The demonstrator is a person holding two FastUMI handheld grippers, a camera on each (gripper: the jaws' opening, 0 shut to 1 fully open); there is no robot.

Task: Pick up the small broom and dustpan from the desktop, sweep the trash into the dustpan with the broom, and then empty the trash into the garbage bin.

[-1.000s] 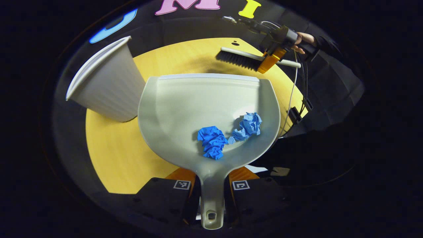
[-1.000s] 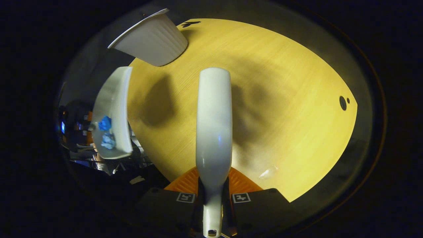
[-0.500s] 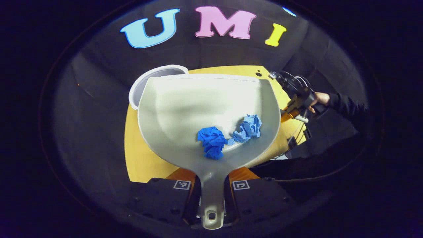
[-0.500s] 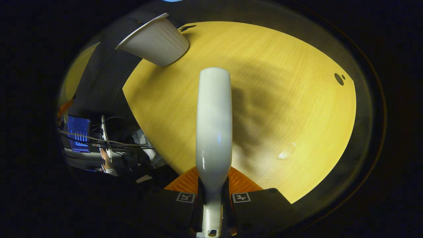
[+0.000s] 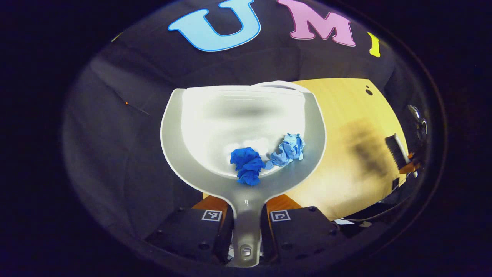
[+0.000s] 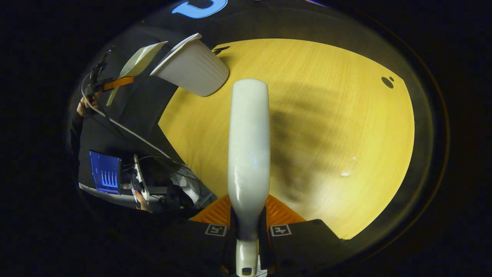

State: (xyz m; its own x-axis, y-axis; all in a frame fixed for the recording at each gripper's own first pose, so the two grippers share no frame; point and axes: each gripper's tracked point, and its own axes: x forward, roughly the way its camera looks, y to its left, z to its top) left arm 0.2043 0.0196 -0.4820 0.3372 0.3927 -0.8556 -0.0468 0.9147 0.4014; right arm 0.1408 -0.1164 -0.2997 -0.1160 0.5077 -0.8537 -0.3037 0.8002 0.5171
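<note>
Yellow desk (image 6: 326, 127) below, my left tongs (image 5: 246, 215) pinch the dustpan (image 5: 215, 127) handle w/ two blue paper wads (image 5: 248, 165) inside, near the white bin (image 6: 196, 71); right tongs (image 6: 248, 231) clamp the broom (image 6: 248, 146) handle.

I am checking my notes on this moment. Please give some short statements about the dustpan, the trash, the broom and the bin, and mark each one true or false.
1. The left gripper holds the dustpan by its handle. True.
2. Two blue paper wads lie in the dustpan. True.
3. The wads lie on the desktop. False: they are in the dustpan.
4. The right gripper is open. False: its fingers clamp the broom handle.
5. The garbage bin is blue. False: it is white.
</note>
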